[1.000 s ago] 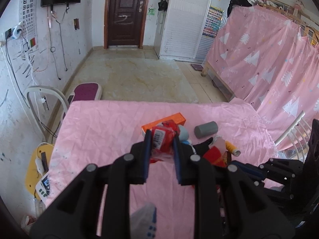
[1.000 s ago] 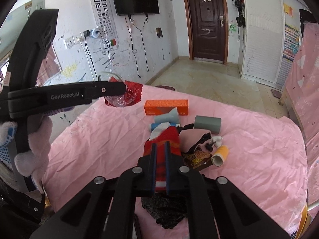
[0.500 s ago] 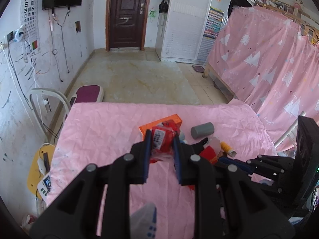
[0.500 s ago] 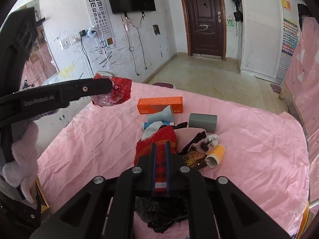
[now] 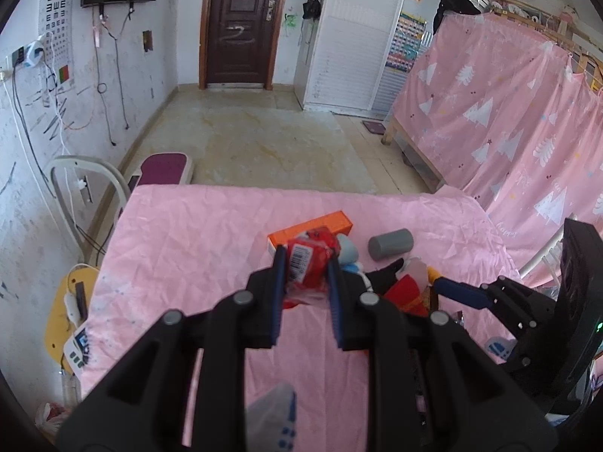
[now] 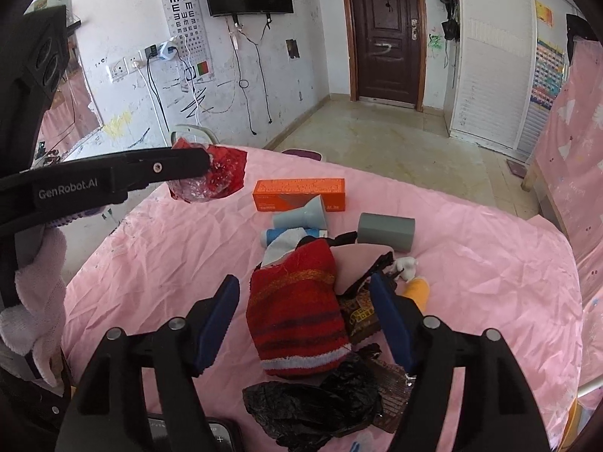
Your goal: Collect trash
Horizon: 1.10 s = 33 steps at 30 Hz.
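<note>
My left gripper point(image 5: 304, 263) is shut on a crumpled red plastic wrapper point(image 5: 307, 261) with a barcode and holds it above the pink table; the wrapper also shows in the right wrist view point(image 6: 215, 180). My right gripper point(image 6: 305, 293) is open, its jaws on either side of a red striped sock point(image 6: 297, 309) that lies on the table. Around the sock lie a black plastic bag point(image 6: 320, 403), a brown wrapper point(image 6: 360, 314), a grey cylinder point(image 6: 386, 230), an orange box point(image 6: 299, 194) and a small orange bottle point(image 6: 416, 293).
A pink cloth covers the table point(image 6: 150, 256). A white chair point(image 5: 71, 188) stands at its left edge, with a yellow stool point(image 5: 71, 301) beside it. A pink curtain point(image 5: 508, 124) hangs at the right. A phone point(image 6: 188, 433) lies at the table's near edge.
My right gripper has opened and let go of the red sock, which now lies on the table. My left gripper still holds the red wrapper in about the same place.
</note>
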{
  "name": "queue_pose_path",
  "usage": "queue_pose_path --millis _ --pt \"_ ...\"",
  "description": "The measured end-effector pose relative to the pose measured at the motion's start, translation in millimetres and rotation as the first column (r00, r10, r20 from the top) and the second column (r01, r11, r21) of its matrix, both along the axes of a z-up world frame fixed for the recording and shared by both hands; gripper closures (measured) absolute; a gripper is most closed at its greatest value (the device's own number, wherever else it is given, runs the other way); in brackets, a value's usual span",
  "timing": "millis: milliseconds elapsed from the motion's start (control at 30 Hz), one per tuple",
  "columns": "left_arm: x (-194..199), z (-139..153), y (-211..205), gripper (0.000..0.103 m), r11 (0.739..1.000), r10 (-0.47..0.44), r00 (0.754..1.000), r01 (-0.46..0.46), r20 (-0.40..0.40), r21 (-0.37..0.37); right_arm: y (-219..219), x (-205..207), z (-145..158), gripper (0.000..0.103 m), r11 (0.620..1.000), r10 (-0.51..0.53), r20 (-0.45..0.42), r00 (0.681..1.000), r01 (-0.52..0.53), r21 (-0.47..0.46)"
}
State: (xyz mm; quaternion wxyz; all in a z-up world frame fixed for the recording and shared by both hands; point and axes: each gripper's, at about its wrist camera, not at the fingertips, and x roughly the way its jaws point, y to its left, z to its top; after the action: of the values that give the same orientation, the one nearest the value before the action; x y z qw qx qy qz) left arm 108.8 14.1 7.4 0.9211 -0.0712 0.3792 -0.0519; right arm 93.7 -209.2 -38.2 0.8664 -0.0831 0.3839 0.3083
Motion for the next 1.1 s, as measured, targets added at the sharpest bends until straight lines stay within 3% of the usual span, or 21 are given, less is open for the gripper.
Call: queue_pose_path --millis 167,233,300,433,500,533,933,1100 --pt "1 -5 3 0.084 1.000 0.011 1.000 -0.011 -0.004 -0.005 6 1 -7 0.042 1.000 0.007 -0.010 1.000 -0.007 -0.020" --pt "1 -6 4 0.084 1.000 0.016 1.000 -0.016 -0.008 -0.008 6 3 -8 0.050 1.000 -0.002 -0.016 1.000 0.002 -0.023" --pt "1 -7 2 0.084 1.000 0.016 1.000 -0.016 -0.009 -0.011 3 6 -10 0.069 1.000 -0.014 -0.028 0.999 0.014 -0.021" --pt "0 -7 2 0.084 1.000 0.013 1.000 -0.013 -0.009 -0.010 2 5 -11 0.084 0.999 -0.016 -0.025 1.000 0.015 -0.029" --pt "0 -7 1 0.084 1.000 0.013 1.000 -0.013 -0.010 -0.010 3 3 -11 0.099 0.999 -0.015 -0.010 1.000 0.015 -0.042" --pt "0 -7 1 0.084 1.000 0.013 1.000 -0.013 -0.009 -0.010 2 2 -11 0.101 0.999 -0.010 -0.010 1.000 0.010 -0.039" --pt "-8 1 -15 0.084 1.000 0.008 1.000 -0.008 0.008 0.015 -22 -9 18 0.103 0.996 -0.004 0.015 1.000 0.002 0.086" --pt "-11 6 -27 0.084 0.999 -0.003 1.000 0.003 0.012 0.033 -37 -10 16 0.103 0.997 -0.023 0.013 1.000 0.023 0.068"
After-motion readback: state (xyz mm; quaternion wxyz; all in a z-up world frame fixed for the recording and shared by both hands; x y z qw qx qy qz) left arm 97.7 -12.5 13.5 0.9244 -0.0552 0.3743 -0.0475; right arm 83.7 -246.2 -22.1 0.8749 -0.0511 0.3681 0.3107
